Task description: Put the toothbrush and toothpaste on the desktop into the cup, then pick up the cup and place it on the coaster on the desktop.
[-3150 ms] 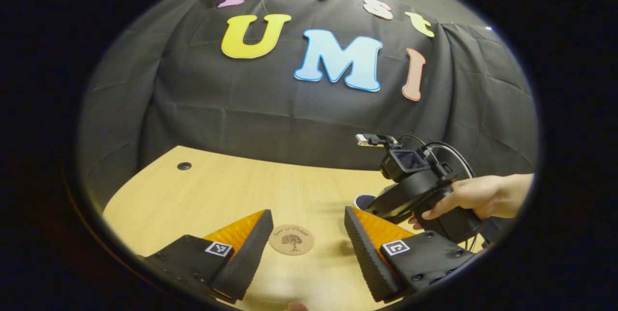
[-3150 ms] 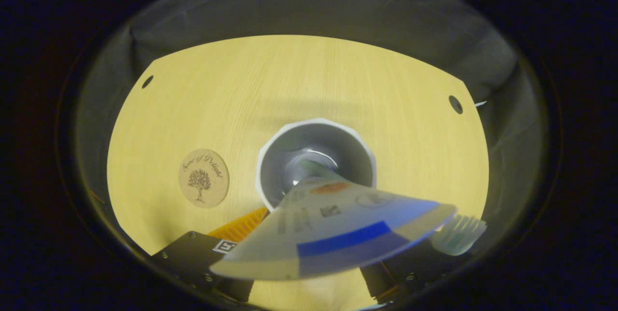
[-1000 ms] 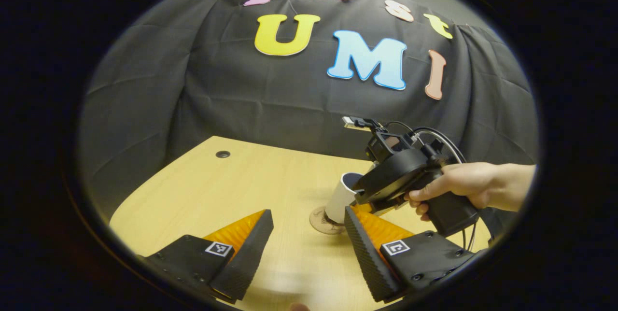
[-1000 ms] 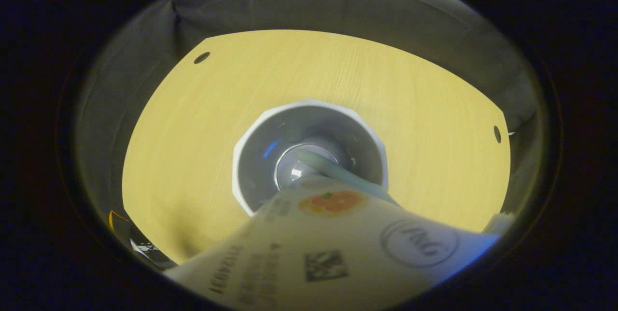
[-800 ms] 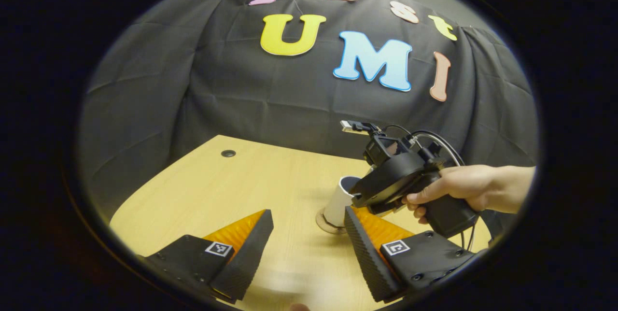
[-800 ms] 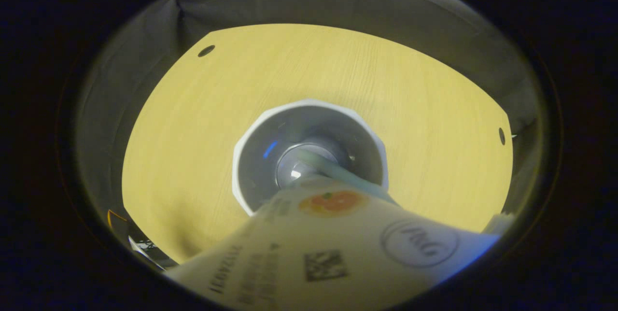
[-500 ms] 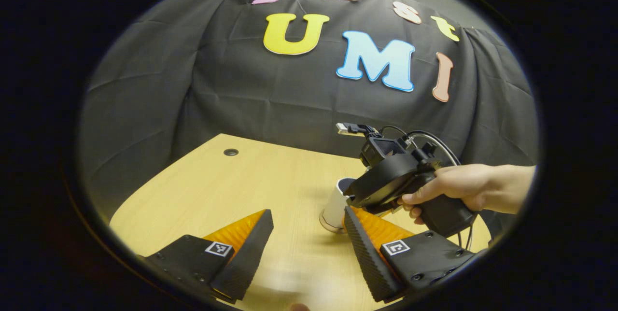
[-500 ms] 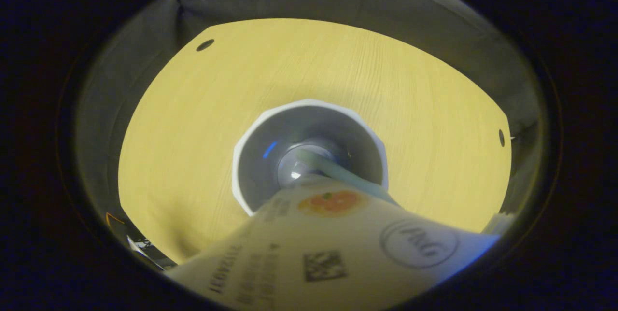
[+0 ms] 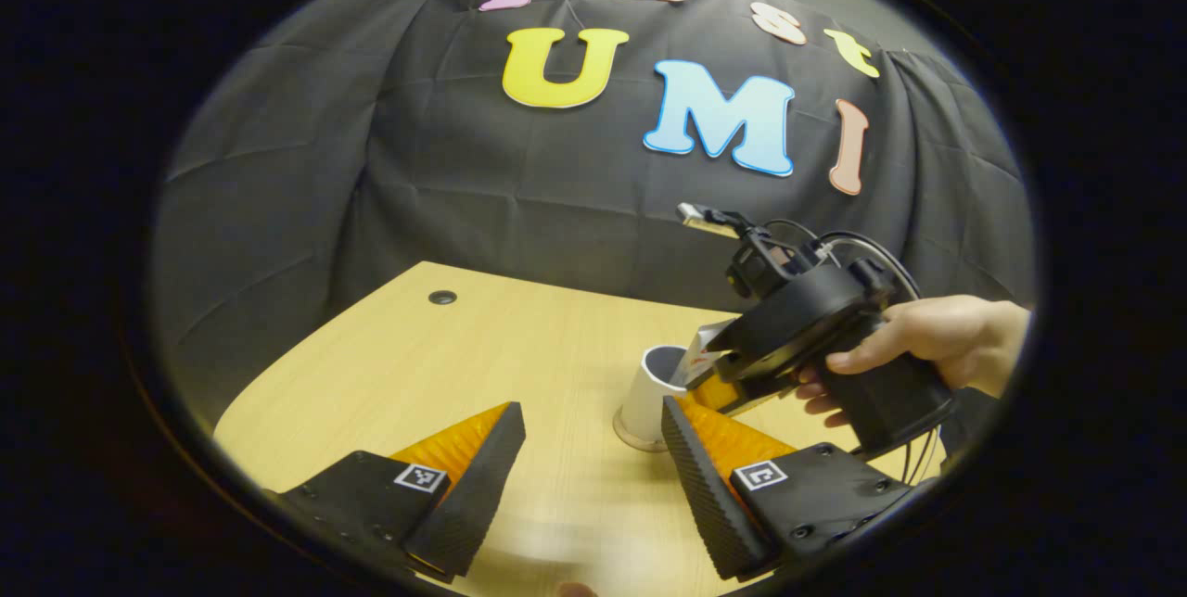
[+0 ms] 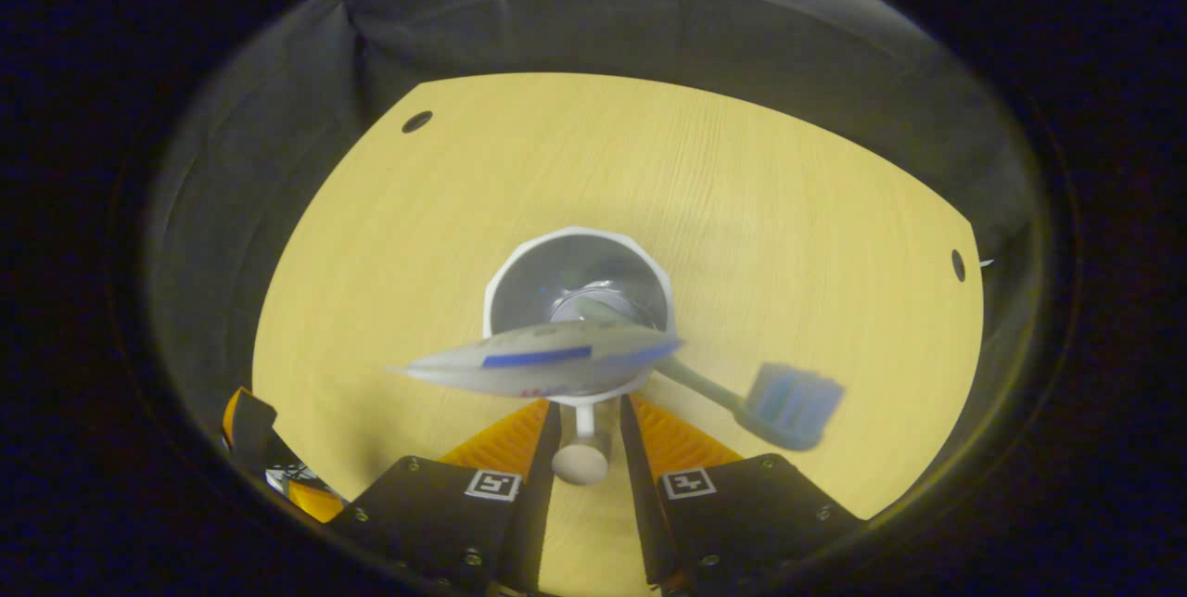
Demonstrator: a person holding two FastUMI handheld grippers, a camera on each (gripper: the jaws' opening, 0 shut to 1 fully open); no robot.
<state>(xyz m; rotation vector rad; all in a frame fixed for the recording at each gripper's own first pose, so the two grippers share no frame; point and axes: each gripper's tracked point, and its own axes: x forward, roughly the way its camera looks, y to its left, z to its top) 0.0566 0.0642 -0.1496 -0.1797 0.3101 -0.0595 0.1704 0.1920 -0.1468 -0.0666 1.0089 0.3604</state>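
Now the white cup [image 10: 577, 286] stands on the yellow bench [image 10: 788, 208]. Under the cup, in the left gripper view, a bit of the round coaster [image 9: 623, 431] peeks out. The cup [image 9: 654, 393] sits on it.

Inside the cup are the toothpaste [image 10: 542, 361] and the toothbrush [image 10: 733, 398]. The toothpaste tube sticks up out of the cup, and its flat end is wide and grey with a blue stripe. The toothbrush leans to one side, and its blue bristle head hangs out past the rim.

The right gripper [image 10: 589, 435] is just above the cup, pointing down. Its two orange fingers are a little apart, with a narrow gap between them. In the gap is the cup's rim and a small round white knob, but I cannot tell if the fingers press on anything. A hand [image 9: 927, 342] holds this gripper [image 9: 733, 384] from the side.

The left gripper [image 9: 589, 476] is low over the bench, near the cup. Its fingers are spread wide and hold nothing
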